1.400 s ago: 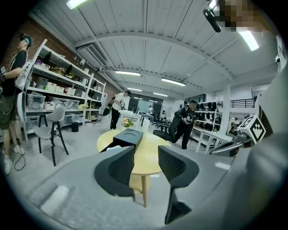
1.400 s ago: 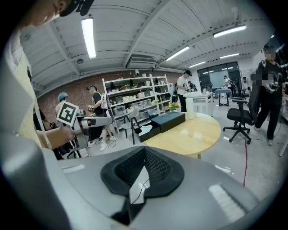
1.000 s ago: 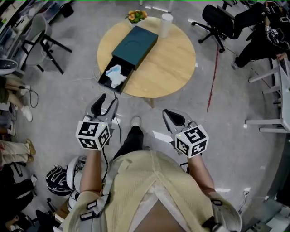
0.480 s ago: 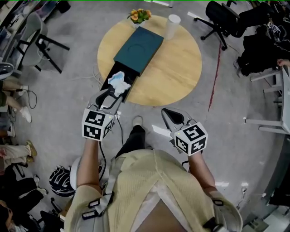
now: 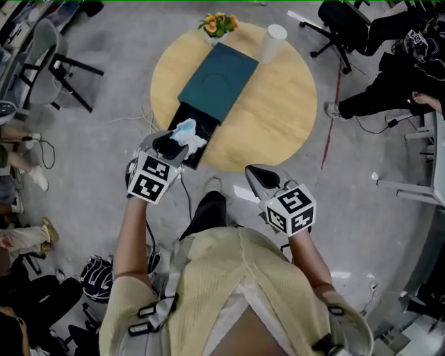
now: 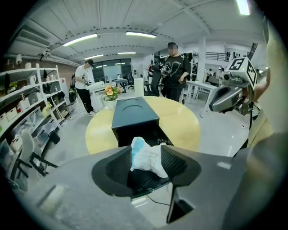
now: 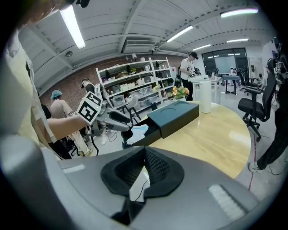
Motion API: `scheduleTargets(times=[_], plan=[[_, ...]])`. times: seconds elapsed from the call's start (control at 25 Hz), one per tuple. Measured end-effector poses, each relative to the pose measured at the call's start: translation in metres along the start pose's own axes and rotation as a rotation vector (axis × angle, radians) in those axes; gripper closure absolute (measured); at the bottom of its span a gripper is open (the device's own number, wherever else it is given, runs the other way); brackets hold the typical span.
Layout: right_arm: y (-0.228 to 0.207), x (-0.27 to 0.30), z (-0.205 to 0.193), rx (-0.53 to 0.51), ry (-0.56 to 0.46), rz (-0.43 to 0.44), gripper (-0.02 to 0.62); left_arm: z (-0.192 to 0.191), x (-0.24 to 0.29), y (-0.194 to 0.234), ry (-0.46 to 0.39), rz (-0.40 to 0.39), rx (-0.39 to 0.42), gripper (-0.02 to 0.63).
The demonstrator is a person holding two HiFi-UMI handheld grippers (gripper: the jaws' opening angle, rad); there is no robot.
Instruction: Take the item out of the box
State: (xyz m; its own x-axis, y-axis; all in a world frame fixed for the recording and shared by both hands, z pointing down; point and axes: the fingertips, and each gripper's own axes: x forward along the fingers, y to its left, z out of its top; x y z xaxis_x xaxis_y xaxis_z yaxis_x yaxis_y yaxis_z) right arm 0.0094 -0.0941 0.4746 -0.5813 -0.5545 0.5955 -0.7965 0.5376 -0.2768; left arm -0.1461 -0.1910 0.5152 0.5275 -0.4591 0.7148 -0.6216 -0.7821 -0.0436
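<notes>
A dark teal box (image 5: 219, 80) lies on the round wooden table (image 5: 278, 111), its black drawer (image 5: 179, 117) pulled out toward me. A crumpled white and blue item (image 5: 189, 131) rests in the drawer. My left gripper (image 5: 165, 144) is at the drawer's near end. In the left gripper view the left gripper (image 6: 146, 164) is open, and the item (image 6: 146, 157) shows in the gap between its jaws. My right gripper (image 5: 256, 174) hangs over the floor to the right, short of the table, with its jaws together and nothing in them. In the right gripper view, the box (image 7: 173, 114) and the item (image 7: 137, 132) lie ahead.
A white cup (image 5: 274, 40) and a small pot of flowers (image 5: 218, 23) stand at the table's far edge. Chairs (image 5: 55, 55) are to the left, and an office chair (image 5: 341, 21) and a seated person (image 5: 389, 76) to the right. A helmet (image 5: 90, 278) lies on the floor behind me.
My left gripper has moved forward and up from over the floor to the near end of the open drawer, close to the item. The right gripper has hardly moved.
</notes>
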Motion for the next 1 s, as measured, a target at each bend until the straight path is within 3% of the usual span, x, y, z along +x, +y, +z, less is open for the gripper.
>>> scheduleTargets(times=[0.4, 0.6, 0.8, 1.0], plan=[[-0.009, 0.027, 0.003, 0.025, 0.052, -0.004, 0.591, -0.004, 0.038, 0.018, 0.172, -0.14, 0.194, 0.397], [-0.015, 0.036, 0.005, 0.039, 0.064, -0.013, 0.591, 0.001, 0.055, 0.016, 0.241, -0.252, 0.3, 0.396], [-0.015, 0.04, 0.006, 0.05, 0.06, -0.015, 0.591, 0.002, 0.066, 0.008, 0.311, -0.366, 0.334, 0.396], [-0.015, 0.041, 0.003, 0.065, 0.054, 0.004, 0.591, -0.003, 0.077, 0.012, 0.385, -0.4, 0.339, 0.38]])
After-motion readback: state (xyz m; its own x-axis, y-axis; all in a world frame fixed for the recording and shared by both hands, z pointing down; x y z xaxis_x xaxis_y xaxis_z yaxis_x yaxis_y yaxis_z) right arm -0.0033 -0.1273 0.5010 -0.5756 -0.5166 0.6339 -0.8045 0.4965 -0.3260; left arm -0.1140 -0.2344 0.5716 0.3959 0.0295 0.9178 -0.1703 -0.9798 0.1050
